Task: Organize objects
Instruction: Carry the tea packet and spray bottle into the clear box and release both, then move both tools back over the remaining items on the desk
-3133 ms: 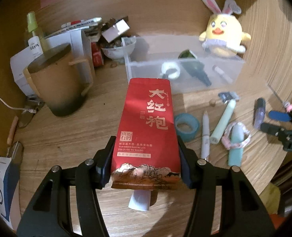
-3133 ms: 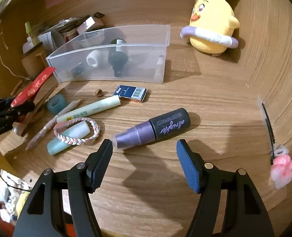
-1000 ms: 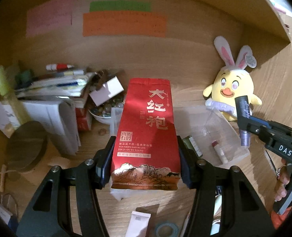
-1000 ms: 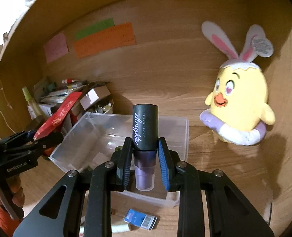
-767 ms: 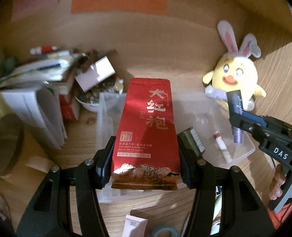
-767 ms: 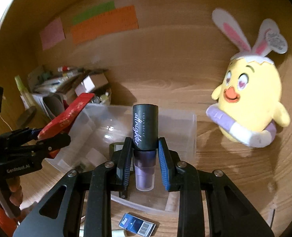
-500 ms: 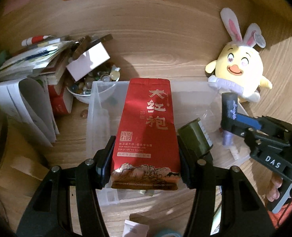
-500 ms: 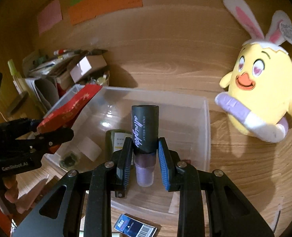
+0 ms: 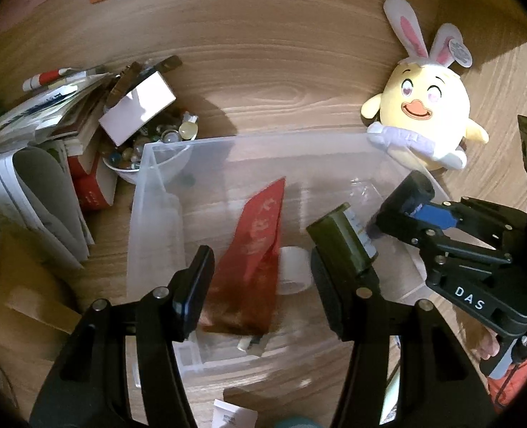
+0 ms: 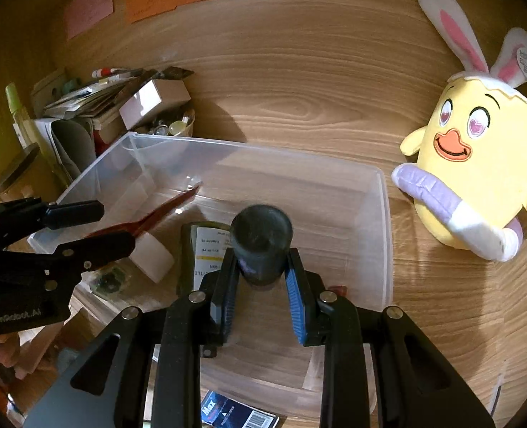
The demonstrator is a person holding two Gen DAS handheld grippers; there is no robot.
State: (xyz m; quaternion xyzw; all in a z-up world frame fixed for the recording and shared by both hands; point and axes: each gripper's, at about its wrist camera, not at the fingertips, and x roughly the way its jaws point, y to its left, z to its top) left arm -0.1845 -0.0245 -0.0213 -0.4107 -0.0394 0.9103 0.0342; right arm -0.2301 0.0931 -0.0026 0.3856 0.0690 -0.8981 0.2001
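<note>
Left wrist: plush chick [image 9: 425, 121] behind bin [image 9: 227, 142]; papers [image 9: 31, 164] left.

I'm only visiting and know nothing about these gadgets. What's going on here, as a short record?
Setting: wooden desk with a clear plastic bin in the middle
Left gripper: open over the bin; the red tea pouch leans loose between its fingers, inside the bin
Right gripper: shut on a dark-capped spray bottle, over the bin
Also in bin: green bottle, white tape roll
Beside bin: yellow plush chick with rabbit ears
</note>
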